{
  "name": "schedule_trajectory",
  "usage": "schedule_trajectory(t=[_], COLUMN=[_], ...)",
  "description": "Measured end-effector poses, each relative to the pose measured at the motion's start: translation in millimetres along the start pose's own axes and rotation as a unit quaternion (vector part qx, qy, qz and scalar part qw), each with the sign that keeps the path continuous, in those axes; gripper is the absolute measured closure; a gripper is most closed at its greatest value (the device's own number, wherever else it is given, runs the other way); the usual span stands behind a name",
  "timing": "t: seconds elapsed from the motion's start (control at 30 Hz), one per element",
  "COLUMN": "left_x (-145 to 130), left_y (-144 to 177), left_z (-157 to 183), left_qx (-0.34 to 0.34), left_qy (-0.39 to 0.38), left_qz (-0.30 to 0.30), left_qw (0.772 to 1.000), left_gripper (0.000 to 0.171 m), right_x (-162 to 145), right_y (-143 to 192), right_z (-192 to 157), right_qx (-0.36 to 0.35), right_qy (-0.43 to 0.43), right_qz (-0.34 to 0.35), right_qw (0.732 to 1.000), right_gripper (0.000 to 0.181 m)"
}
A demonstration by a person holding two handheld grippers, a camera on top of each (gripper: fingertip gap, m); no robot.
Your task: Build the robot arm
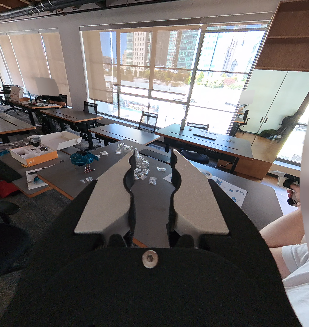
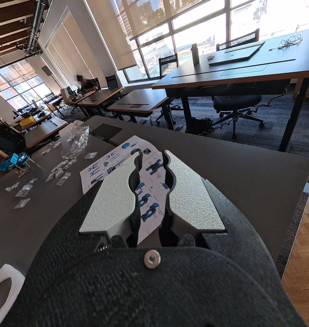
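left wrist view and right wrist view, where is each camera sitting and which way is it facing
Left wrist view: sits behind the open, empty left gripper, raised over the dark desk, facing the windows; a bare arm shows at right.
Right wrist view: sits behind the open, empty right gripper, low over the instruction sheet, facing along the desk toward the windows.
Shared: the blue assembly, the small clear bags and the sheet.

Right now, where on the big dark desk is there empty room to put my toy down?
Bare desk lies right of the instruction sheet, out to the rounded corner. Another bare strip runs between the blue round part and the left gripper. It is crowded around the small clear bags and crumpled plastic. Both grippers hold nothing.
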State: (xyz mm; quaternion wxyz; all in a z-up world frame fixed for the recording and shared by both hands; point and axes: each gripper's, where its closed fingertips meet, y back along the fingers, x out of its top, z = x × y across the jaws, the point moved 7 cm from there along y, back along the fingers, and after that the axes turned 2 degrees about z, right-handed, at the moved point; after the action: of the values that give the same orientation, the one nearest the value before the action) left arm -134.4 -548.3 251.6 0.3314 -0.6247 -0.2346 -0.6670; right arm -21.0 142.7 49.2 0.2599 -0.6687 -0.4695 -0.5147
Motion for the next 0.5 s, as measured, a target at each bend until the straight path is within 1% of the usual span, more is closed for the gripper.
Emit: schedule_trajectory(t=[0.13,0.23,0.4,0.5], left_x=[2,5,5,4], left_y=[8,20,41,54], left_z=[-4,-12,-37,-53], left_qx=[0.003,0.013,0.031,0.035], left_qy=[0.004,0.0,0.013,0.027], left_qz=[0.007,0.021,0.035,0.029], left_qw=[1.0,1.0,0.999,0.999], left_gripper=[0.134,0.134,0.134,0.131], right_x=[7,11,20,34], right_y=[-2,-5,-7,-7], right_z=[-10,-20,-45,-69], right_qx=[0.008,0.017,0.012,0.011], right_qy=[0.017,0.025,0.066,0.094], right_qz=[0.004,0.008,0.0,0.025], right_qw=[1.0,1.0,0.998,0.995], right_gripper=[0.159,0.159,0.159,0.159])
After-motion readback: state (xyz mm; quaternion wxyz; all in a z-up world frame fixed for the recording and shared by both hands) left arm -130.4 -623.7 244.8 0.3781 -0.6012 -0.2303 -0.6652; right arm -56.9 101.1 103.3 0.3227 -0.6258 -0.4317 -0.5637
